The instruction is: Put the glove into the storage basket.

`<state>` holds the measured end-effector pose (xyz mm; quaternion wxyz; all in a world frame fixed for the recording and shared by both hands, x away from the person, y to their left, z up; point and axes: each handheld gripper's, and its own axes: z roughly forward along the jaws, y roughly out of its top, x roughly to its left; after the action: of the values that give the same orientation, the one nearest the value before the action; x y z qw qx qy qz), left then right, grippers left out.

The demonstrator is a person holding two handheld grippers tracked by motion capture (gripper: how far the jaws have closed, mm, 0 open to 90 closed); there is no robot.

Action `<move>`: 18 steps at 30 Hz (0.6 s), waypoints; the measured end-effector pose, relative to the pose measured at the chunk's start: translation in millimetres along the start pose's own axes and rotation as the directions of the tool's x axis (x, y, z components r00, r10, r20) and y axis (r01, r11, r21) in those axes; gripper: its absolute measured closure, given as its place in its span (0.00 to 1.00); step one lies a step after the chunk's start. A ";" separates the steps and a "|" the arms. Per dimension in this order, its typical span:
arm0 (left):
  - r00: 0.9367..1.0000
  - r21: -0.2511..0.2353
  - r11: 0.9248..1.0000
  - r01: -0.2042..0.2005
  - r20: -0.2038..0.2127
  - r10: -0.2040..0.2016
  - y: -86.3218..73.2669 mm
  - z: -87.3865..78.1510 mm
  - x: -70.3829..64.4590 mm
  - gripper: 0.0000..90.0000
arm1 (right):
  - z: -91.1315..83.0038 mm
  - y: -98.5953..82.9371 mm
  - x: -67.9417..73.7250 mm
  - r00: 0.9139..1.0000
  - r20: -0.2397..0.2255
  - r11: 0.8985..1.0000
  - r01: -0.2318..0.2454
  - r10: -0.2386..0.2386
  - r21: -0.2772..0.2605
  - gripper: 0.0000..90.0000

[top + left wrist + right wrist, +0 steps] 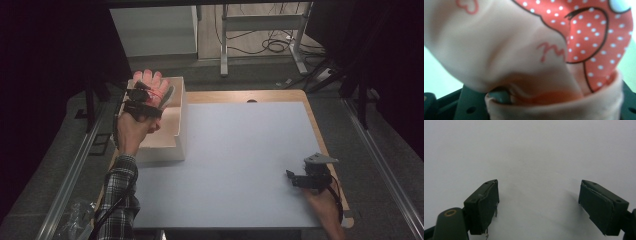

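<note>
Left tongs [150, 97]: held raised over the open white rectangular cardboard box [181, 122] that sits at the far left of the pale grey flat surface [240, 160]. They are clenched on a pink rubber glove [150, 82] with a red white-dotted print, gripped near its cuff; its fingers stand up above the tongs, toward the far wall of the box. In the left gripper view the pink rubber glove [529, 50] sits right against the camera, folded and bunched at the cuff, with the red dotted print at upper right and red script on the pink part. Whether any part of the glove touches the box floor cannot be told.

Right tongs [295, 179]: low at the near right of the surface, well apart from the box and the glove, held by the person's right hand [325, 200]. In the right gripper view the right tongs [539, 206] are released, both black jaws standing wide apart with bare grey surface between them.

The person's left forearm wears a plaid sleeve [117, 200], entering from the bottom left.
</note>
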<state>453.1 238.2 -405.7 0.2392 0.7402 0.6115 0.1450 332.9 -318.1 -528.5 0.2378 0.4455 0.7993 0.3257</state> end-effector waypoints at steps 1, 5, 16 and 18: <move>1.000 0.013 1.000 -0.005 0.000 0.005 -0.1 5.1 0.3 0.43 | 0.0 0.0 0.0 1.000 0.000 1.000 0.000 0.000 0.000 0.19; 1.000 0.033 0.999 0.004 0.003 -0.004 -1.0 22.0 0.8 0.43 | 0.0 0.0 -0.1 1.000 -0.001 1.000 0.000 0.000 0.000 0.19; 1.000 0.112 0.994 0.018 0.011 -0.019 -1.5 62.7 -1.3 0.42 | 0.1 0.0 -0.2 1.000 -0.002 1.000 -0.002 0.002 0.000 0.19; 1.000 0.129 0.991 0.015 0.020 -0.017 -0.6 69.0 -3.9 0.42 | 0.1 0.0 -0.3 1.000 -0.002 1.000 -0.001 0.001 0.000 0.19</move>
<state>486.8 222.4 -463.9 0.1982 0.7506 0.6230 0.0955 333.1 -318.4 -528.5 0.2367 0.4458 0.7993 0.3262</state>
